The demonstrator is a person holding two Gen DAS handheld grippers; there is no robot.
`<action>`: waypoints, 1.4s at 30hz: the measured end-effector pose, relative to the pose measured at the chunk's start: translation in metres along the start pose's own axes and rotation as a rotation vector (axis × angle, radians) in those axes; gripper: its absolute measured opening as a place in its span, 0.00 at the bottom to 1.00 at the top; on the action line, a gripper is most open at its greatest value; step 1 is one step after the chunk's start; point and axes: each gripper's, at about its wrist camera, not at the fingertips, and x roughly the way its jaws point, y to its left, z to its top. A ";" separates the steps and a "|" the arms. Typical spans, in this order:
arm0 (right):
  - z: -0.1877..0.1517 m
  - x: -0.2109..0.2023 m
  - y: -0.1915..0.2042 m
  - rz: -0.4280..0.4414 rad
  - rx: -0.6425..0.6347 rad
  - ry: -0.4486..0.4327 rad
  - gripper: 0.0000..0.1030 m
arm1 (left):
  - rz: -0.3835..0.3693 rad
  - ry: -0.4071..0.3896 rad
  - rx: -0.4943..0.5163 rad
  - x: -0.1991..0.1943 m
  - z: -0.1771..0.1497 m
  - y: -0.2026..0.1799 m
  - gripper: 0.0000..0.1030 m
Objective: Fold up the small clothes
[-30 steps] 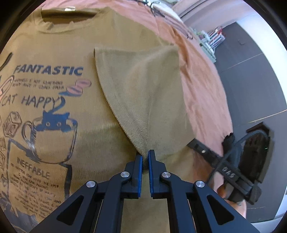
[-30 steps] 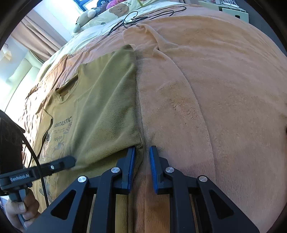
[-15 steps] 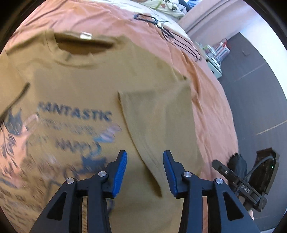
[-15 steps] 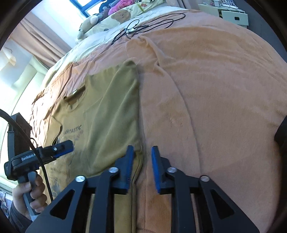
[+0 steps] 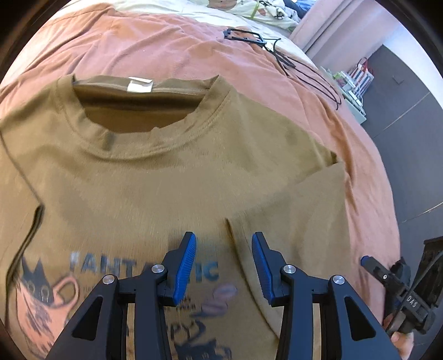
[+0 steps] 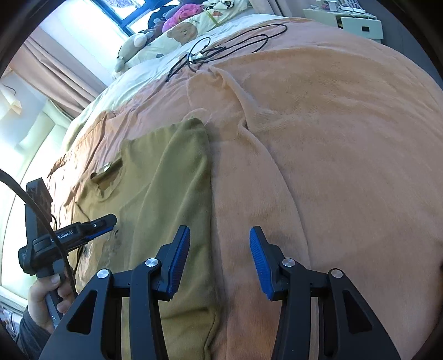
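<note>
Olive-brown cotton, a small printed T-shirt, lies flat and face up on the salmon-pink fleece blanket of a bed in the left wrist view, its neckline and white label at the far end and the blue "FANTASTIC" lettering right under the left claw. That claw hangs above the chest print with its blue-padded jaws partly apart and nothing between them; the folded-in sleeve's edge runs just right of the gap. At the lower right edge the right claw's black body shows, with a thumb beneath it. A black cable lies on the blanket well beyond the collar. In the right wrist view, the right claw points down at the shirt's right-hand folded edge, where olive cloth meets blanket; its jaws are opening, nothing is caught between them, the left pad is over the shirt and the right pad over bare fleece. To the left, a hand grips the left claw's handle above the shirt's print. Stuffed toys sit at the bed's far end near the window.
</note>
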 end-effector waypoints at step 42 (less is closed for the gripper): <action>0.106 0.116 0.045 -0.176 -0.118 -0.021 0.40 | -0.002 0.016 0.069 0.013 0.012 0.003 0.07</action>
